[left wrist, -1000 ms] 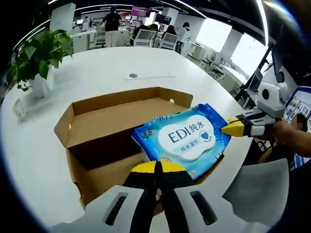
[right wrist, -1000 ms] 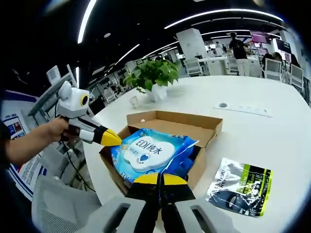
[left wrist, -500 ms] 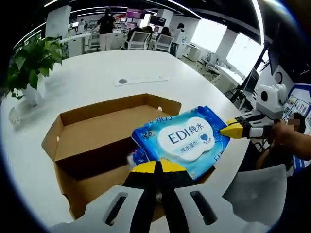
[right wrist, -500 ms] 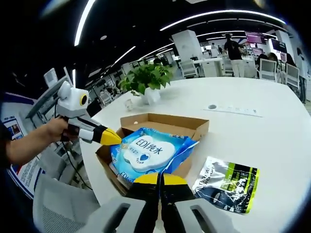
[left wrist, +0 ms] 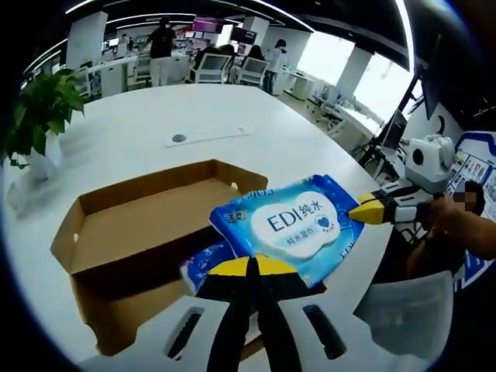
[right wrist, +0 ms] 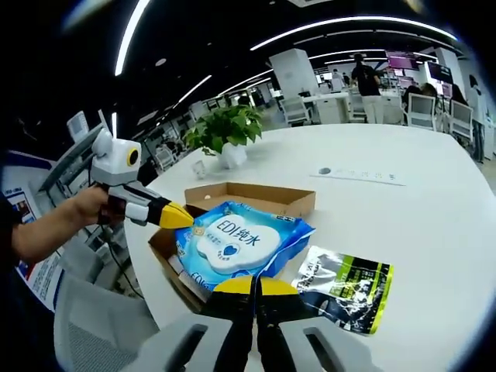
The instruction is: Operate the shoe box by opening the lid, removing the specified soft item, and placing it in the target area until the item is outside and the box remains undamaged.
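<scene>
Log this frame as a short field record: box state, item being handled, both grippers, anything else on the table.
box: cardboard shoe box, open, on the white table
item: blue wet-wipes pack, lifted above the box's near end
left gripper: shut on one edge of the pack
right gripper: shut on the opposite edge
other items: dark and green pouch lying flat beside the box; potted plant behind it

"EDI 纯水" on wipes pack (left wrist: pixel 293 225)

Potted plant (right wrist: pixel 224 132) on white table (right wrist: pixel 434 232), dark-and-green foil pouch (right wrist: pixel 345 287) – beside it, office chairs (left wrist: pixel 232 68) beyond
</scene>
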### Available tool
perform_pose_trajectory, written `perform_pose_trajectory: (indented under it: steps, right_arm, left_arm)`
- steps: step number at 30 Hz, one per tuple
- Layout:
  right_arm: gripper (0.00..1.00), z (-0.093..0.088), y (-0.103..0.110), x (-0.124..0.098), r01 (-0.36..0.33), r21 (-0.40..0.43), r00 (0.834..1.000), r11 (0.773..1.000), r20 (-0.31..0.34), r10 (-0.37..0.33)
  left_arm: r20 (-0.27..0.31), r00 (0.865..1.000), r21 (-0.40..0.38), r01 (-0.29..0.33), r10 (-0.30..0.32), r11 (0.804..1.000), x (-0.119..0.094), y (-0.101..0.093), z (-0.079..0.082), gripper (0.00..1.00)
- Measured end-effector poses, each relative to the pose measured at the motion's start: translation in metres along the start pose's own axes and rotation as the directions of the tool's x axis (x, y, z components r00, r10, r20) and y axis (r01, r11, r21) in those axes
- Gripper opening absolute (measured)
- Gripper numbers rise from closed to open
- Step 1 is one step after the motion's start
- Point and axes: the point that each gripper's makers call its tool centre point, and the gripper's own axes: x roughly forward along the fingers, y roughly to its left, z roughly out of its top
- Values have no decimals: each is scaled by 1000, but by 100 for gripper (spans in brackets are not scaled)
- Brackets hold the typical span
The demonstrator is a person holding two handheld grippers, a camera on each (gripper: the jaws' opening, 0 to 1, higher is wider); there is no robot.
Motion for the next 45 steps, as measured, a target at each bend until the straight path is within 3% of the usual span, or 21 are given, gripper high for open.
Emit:
perform_pose_trajectory:
  steps: [25, 35, 45]
  right_arm:
    - [0, -18, -46, -44, 63, 40, 998, 997, 8, -63]
    - [0, -22, -67, -52, 81, 51, 997, 995, -3, -80]
    - [0, -29, -92, -48, 76, 54, 997, 996, -24, -75]
  left_arm:
    - [-3, 997, 37, 75, -75, 996, 43, -48, 15, 0]
    - [-7, 996, 25, 86, -86, 996, 65, -63, 17, 0]
    - [-16, 998, 14, 68, -68, 998, 85, -66, 15, 0]
